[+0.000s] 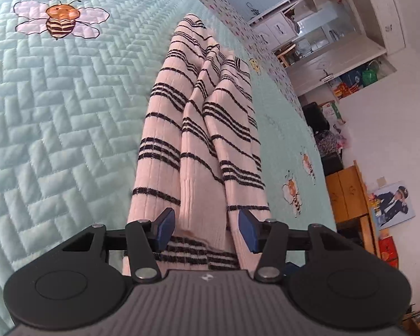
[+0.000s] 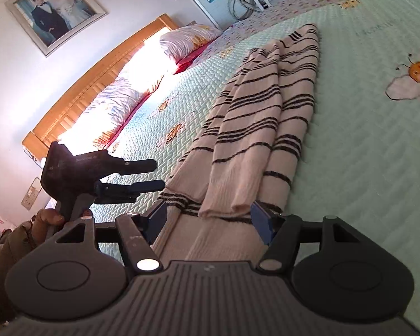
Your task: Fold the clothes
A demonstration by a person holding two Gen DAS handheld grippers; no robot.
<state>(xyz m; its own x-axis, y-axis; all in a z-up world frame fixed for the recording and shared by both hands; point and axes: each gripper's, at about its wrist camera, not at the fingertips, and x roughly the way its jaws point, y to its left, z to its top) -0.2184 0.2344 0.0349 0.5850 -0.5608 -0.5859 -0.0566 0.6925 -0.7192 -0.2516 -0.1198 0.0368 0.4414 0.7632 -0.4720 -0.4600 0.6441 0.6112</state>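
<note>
Striped sweater (image 1: 198, 128) on quilt (image 1: 56, 106), near hem hidden behind both claws

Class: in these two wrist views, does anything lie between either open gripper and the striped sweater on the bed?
Nothing visible does. The striped sweater lies directly between the spread fingers of the left gripper and the right gripper.

Home bedroom: quilted bed (image 2: 364, 145), pillows (image 2: 187, 39), headboard (image 2: 98, 84).

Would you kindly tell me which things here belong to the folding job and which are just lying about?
Part of the job: striped sweater, left claw, right claw, both open, quilted bedspread as work surface.

Just lying about: pillows, framed photo, wooden cabinet.
</note>
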